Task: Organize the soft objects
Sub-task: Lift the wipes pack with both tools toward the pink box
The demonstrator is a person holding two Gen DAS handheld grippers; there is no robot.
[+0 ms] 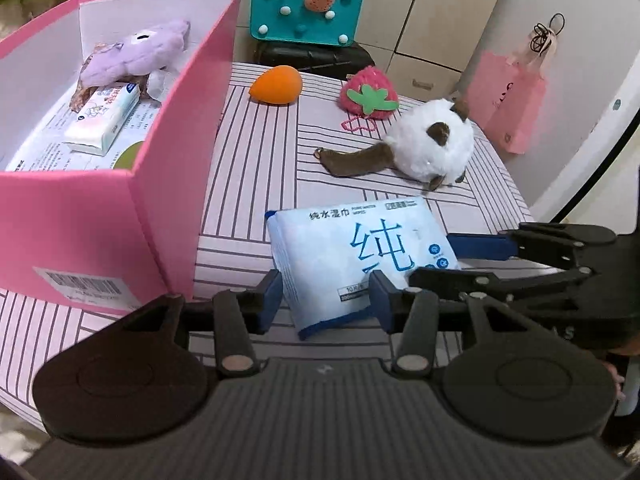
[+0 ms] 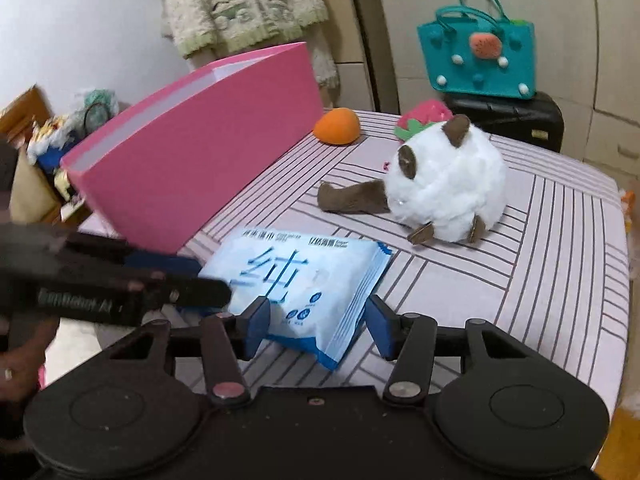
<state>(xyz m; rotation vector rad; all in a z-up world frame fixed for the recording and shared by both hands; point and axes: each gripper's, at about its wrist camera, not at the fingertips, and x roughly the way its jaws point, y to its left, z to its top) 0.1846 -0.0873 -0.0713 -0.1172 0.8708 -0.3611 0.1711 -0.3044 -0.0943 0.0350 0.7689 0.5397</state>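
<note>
1. A pink box [image 1: 100, 216] is seen at the left, with a purple plush [image 1: 136, 54] and a tissue pack [image 1: 105, 118] inside.
2. A wipes pack [image 1: 360, 256] is laid on the striped table [image 1: 248, 152], straddled by the left gripper [image 1: 326, 300] and the right gripper [image 2: 318, 324]; both jaws are parted, nothing gripped.
3. A white plush [image 1: 432, 146] is placed further right.

Striped table [image 1: 256, 168] (pink) bears box [image 1: 100, 216], wipes [image 1: 360, 256], three plush toys.

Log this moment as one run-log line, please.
stage: wipes pack on striped table | left gripper: open, straddling pack | right gripper: open, straddling pack | pink box: partly filled
</note>
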